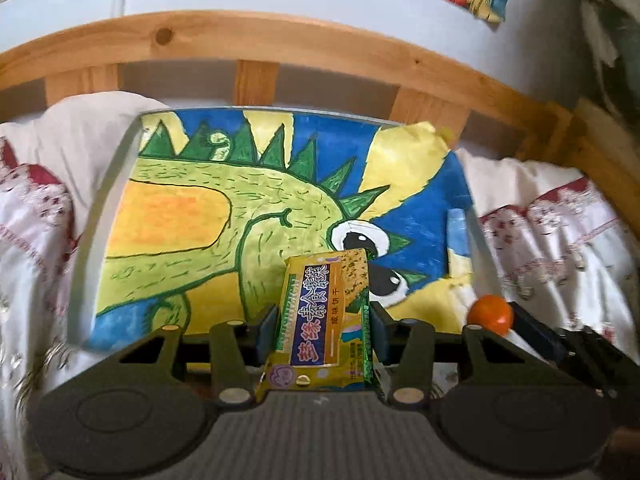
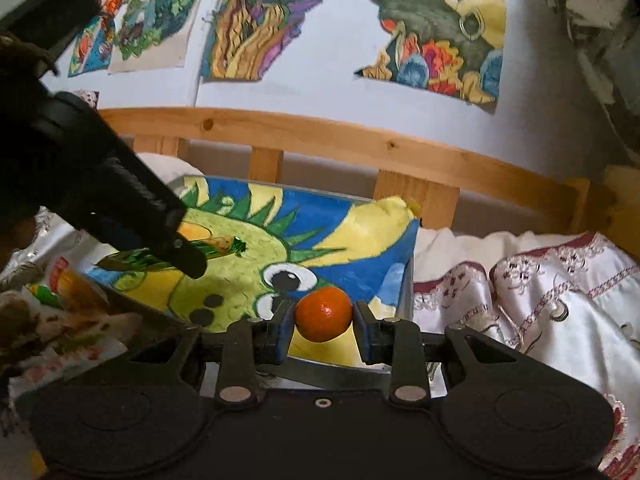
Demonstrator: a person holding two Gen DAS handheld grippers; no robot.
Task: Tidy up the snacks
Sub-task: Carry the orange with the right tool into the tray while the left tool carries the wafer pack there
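1. I am carrying one snack in each gripper, both held out over the tray lined with the dinosaur drawing [image 1: 200,208]. The tray's painted surface is showing no snack lying on it, so I judge the sorting to be at an early or middle stage, with both items not yet placed.

2. My left gripper [image 1: 325,320] is grasping the cracker packet [image 1: 326,320]. Its pads are pressing the packet's two long edges, and the packet is standing lengthwise between the fingers, its far end poking out above the tray's near half.

3. My right gripper [image 2: 323,322] is clenching the small orange fruit [image 2: 323,312]. The fruit is sitting right at the fingertips, a blue pad touching each side, above the tray's near right corner.

4. In the right wrist view, a heap of other wrapped snacks [image 2: 72,304] is lying just beside the tray's left edge, so I judge more sorting is waiting.

5. What is remaining: setting both items down on the tray.
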